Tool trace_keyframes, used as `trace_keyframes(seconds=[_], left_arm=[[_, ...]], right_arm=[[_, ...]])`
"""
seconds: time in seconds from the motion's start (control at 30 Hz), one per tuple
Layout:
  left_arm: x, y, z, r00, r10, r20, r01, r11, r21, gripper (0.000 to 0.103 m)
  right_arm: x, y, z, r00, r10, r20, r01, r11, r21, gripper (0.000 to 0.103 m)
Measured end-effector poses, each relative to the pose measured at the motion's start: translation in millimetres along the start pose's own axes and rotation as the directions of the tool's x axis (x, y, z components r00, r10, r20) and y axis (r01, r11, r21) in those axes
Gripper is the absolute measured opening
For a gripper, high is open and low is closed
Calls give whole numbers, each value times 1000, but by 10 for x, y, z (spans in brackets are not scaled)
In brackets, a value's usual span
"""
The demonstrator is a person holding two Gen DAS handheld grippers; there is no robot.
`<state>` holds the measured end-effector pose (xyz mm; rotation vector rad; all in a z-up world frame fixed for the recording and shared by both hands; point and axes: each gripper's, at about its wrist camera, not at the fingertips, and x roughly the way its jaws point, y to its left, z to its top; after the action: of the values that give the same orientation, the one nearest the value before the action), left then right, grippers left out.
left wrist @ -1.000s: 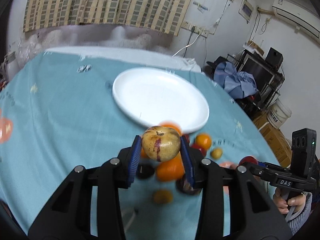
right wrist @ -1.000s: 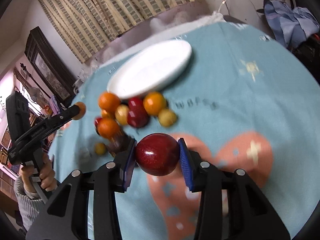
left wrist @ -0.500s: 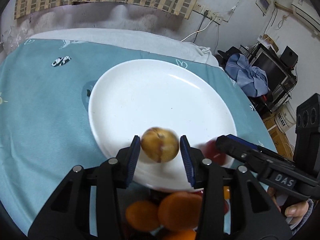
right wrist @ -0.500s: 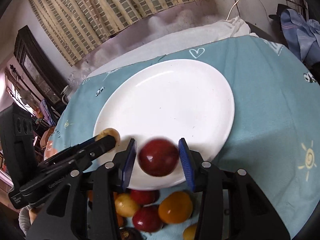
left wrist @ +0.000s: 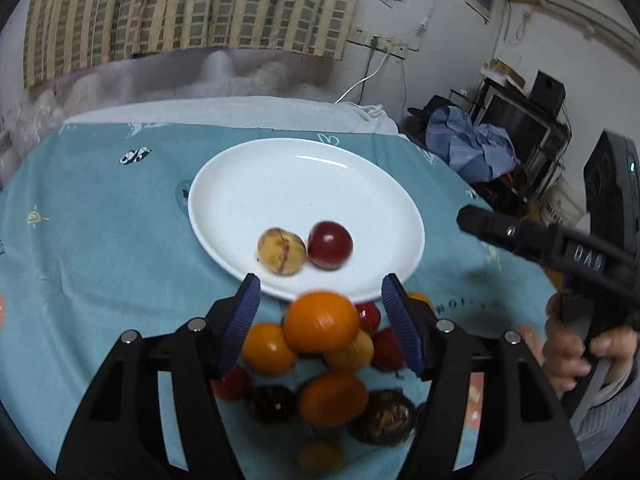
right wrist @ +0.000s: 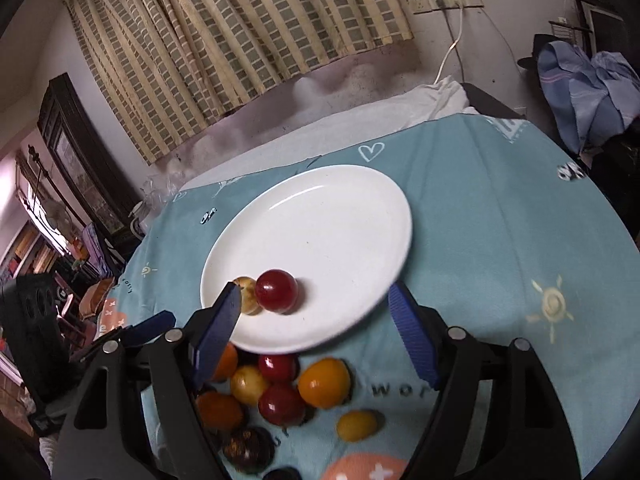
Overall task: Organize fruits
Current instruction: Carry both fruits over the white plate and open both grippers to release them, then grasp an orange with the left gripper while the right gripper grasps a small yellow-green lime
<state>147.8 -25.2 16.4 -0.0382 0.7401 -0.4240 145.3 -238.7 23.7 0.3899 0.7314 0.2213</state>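
Observation:
A white plate lies on the teal cloth. On its near part a yellow-brown fruit touches a red fruit. My left gripper is open and empty, above a pile of fruit with an orange on top. My right gripper is open and empty over the plate's near rim; it shows at the right of the left wrist view. The left gripper's tip shows at the left of the right wrist view.
Below the plate lie several oranges, red and yellow fruits and dark mangosteens. A small yellow fruit lies apart. Curtain and wall stand behind the table; blue clothes and shelves are at the right.
Both grippers opened and let go: the yellow-brown fruit and the red fruit now lie on the plate. Both grippers drew back towards the fruit pile.

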Motion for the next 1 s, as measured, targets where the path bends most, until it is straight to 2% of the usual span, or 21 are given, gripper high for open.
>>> trace_keyframes(seconds=[0.07,0.17,0.37,0.53,0.6,0.67,0.83,1.0], left_arm=[[10,-75,-84,1000,27,1,-27,999,21,65],[95,-93,-113,999,31,-16,-31,999,24,65],[252,-87,-141,998,43,-43,-42,999,24,64],[302,-75,-152,997,51,-50,-50,998,27,56],[287,-37,-146,997,60,-42,-59,998,15,47],[280,-3,-136,998,44,-42,-44,999,-1,46],[181,-81,-188,996,81,-20,-81,996,26,46],[-236,-88,-398,993,111,30,-112,994,12,46]], right_arm=[[-85,-36,-96,1000,-5,10,5,1000,4,76],[-154,-51,-236,999,-32,14,32,999,-22,77],[-112,-35,-273,999,-34,-4,34,999,-38,77],[-107,-50,-257,999,-48,4,48,998,-35,77],[-84,-60,-268,998,-55,-4,55,998,-33,77],[-60,-65,-278,998,-64,-12,64,997,-35,77],[-8,-59,-326,995,-92,-35,90,994,-54,77],[-25,-2,-505,988,-140,-67,131,984,-124,77]])
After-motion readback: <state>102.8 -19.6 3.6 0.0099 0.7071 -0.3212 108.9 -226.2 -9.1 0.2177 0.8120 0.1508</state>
